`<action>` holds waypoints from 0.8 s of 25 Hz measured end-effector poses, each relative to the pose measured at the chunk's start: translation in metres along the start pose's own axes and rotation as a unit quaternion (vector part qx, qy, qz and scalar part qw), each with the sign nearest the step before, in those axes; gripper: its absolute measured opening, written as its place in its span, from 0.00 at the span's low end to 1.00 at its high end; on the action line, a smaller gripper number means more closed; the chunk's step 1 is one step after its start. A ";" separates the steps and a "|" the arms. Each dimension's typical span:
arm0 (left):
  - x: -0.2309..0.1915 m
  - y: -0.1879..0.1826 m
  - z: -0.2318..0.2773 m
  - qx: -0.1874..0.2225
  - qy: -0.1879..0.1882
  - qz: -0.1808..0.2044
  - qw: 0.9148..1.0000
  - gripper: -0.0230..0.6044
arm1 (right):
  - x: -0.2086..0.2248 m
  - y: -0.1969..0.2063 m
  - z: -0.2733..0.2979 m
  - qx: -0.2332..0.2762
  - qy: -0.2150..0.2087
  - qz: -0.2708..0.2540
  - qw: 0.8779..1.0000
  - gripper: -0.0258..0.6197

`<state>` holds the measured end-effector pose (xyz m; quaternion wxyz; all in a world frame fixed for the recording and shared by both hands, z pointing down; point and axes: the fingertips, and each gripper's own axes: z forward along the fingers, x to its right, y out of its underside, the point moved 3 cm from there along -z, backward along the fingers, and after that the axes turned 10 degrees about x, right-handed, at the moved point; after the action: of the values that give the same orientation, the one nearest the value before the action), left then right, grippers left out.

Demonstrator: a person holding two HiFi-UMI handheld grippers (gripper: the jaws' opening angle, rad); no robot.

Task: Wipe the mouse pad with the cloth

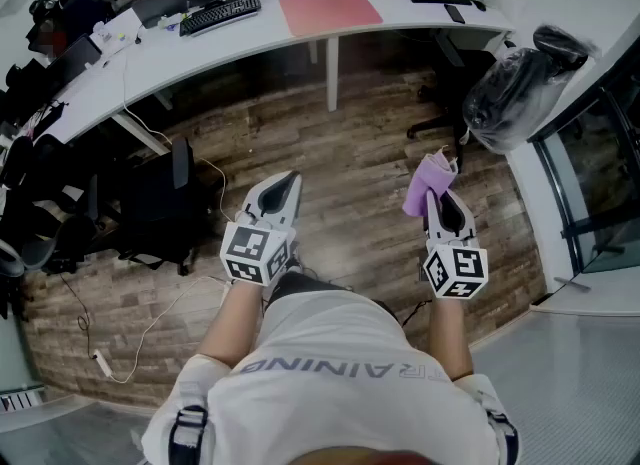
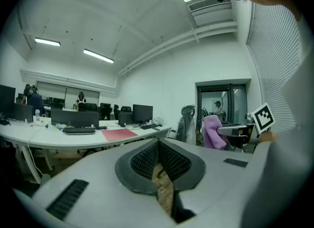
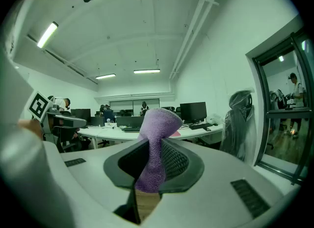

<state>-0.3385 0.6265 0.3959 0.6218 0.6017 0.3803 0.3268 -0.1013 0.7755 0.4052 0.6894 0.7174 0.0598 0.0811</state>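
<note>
Mouse pad (image 1: 330, 10): top centre, on the desk (image 1: 230, 41), far off, looks unwiped so far
Cloth (image 3: 156, 134): pinched in right tongs (image 3: 151, 159)
Left tongs (image 2: 160, 157): closed, empty

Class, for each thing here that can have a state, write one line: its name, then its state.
Left gripper: shut, nothing between its jaws.
Right gripper: shut on the cloth.
Purple fleecy cloth: pinched in that gripper's jaws, its end sticking out past them.
Pink rectangular mouse pad: lying flat on the white desk, bare, far from the cloth.
</note>
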 end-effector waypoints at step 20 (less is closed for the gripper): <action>0.020 0.010 0.006 -0.021 0.009 0.001 1.000 0.09 | 0.021 0.006 -0.012 0.021 0.015 0.030 0.999 0.18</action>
<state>-0.3229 0.6420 0.4046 0.6304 0.5859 0.3781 0.3412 -0.0835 0.7911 0.4120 0.6701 0.7321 0.0505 0.1115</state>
